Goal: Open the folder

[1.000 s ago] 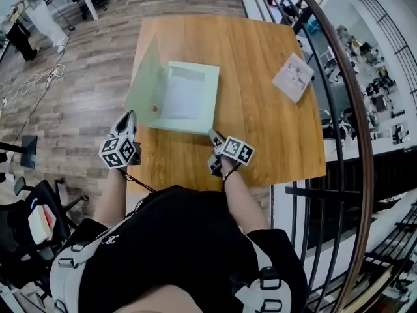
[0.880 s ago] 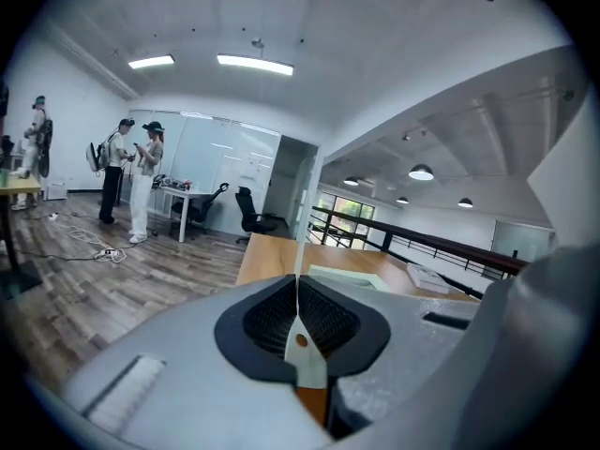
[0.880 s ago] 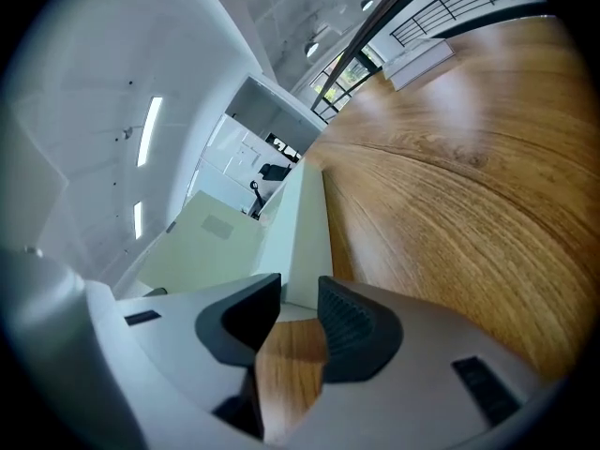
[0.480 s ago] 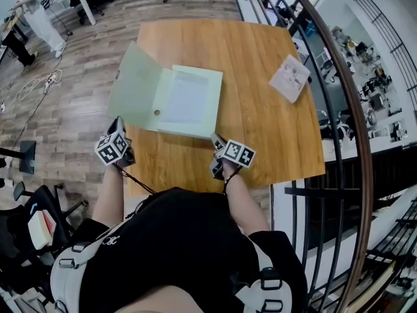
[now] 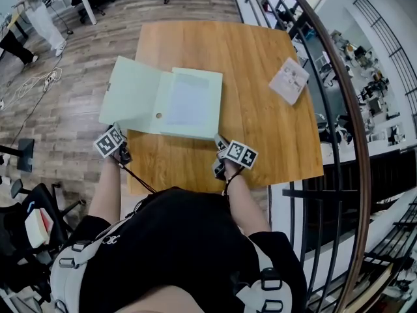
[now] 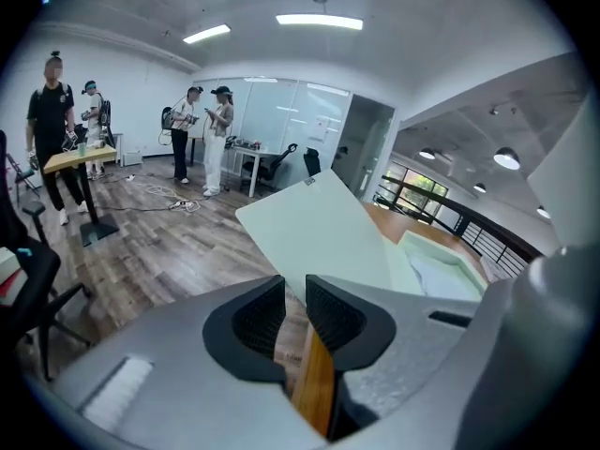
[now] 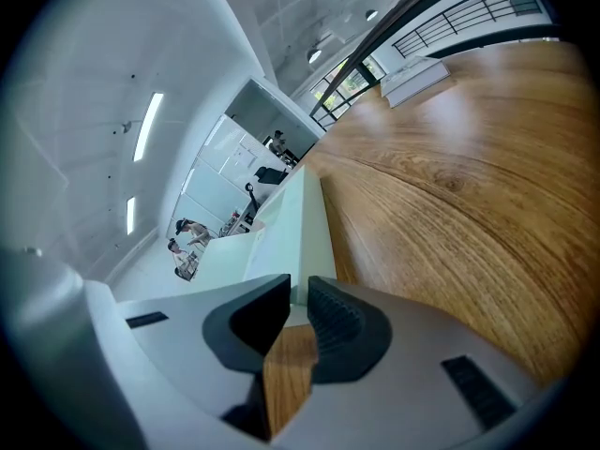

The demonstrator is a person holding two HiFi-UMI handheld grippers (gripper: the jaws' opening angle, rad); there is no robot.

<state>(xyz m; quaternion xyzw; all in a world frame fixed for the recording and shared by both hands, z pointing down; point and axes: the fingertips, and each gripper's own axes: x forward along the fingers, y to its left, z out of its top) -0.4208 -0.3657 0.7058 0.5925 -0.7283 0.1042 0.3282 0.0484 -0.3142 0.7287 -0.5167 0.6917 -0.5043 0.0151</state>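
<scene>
Folder, a pale green box type, lies on the wooden table toward its left and near side, and it is now open. Its cover stood almost upright a second ago, then leaned outward, and now it is spread nearly flat to the left, where it hangs over the table edge above the floor. The shallow tray part is exposed, and it seems to hold white sheets. The left gripper is just beside the near left corner of the cover. Its jaws have just been opening; a narrow gap stands between the pads, with only the table edge and the floor showing through it. The cover lies beyond the tips, not between them, so I judge that it was let go. The right gripper is at the near right corner of the folder. Its jaws have just been closing to a small gap, yet nothing is pinched there: the folder corner is just ahead of the tips, and bare wood shows in the gap. A white printed sheet lies well apart at the far right. In my judgement the opening is done.
</scene>
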